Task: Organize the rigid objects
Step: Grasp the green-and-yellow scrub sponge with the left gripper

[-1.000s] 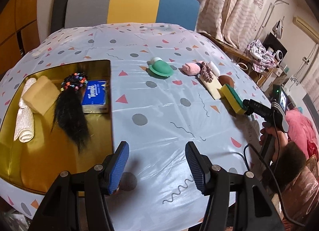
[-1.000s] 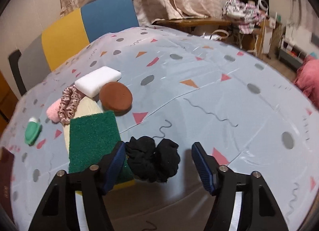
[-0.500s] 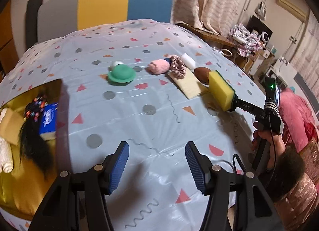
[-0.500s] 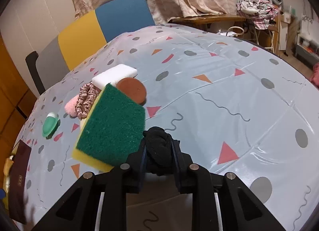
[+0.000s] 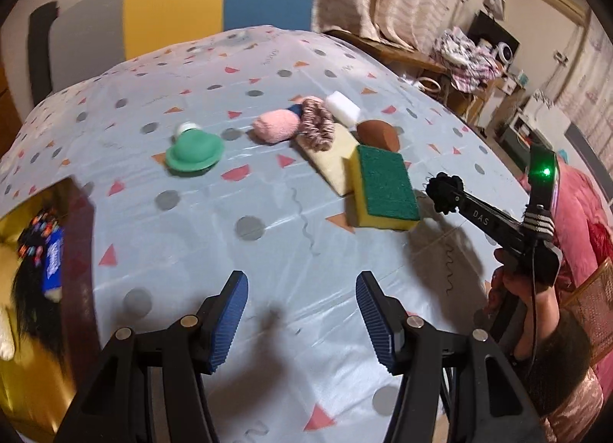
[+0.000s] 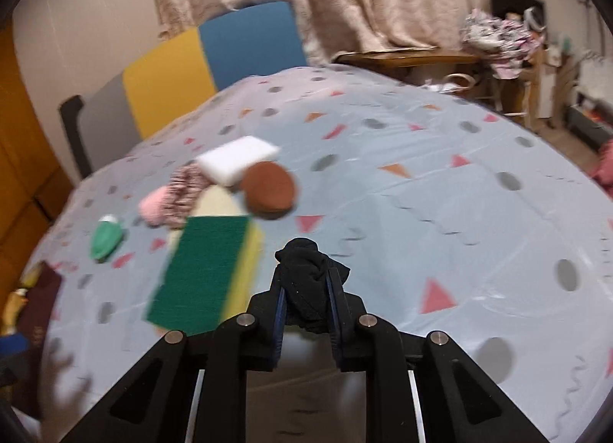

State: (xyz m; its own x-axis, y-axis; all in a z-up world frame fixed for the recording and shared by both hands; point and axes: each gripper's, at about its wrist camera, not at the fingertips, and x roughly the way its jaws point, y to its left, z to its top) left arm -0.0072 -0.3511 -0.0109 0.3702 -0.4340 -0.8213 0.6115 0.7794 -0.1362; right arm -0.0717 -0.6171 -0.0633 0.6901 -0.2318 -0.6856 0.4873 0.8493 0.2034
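Observation:
My right gripper (image 6: 305, 305) is shut on a black scrunchie (image 6: 310, 274) and holds it above the table; it also shows in the left wrist view (image 5: 444, 192). A green-and-yellow sponge (image 5: 383, 186) (image 6: 203, 270) lies just left of it. Behind lie a brown disc (image 6: 270, 190), a white block (image 6: 237, 154), a striped scrunchie (image 5: 316, 123), a pink puff (image 5: 276, 125), a cream pad (image 5: 337, 152) and a green hat-shaped piece (image 5: 194, 150). My left gripper (image 5: 300, 313) is open and empty over the tablecloth.
A yellow tray (image 5: 23, 366) at the left table edge holds a black hairpiece (image 5: 27, 290), a blue tissue pack (image 5: 53, 263) and beads. A striped chair (image 5: 172, 2) stands behind the table. Furniture and clothes are at the right.
My right gripper closed on the black scrunchie and lifted it; the sponge tipped up, then dropped back flat. My left gripper swung right, away from the tray, still open.

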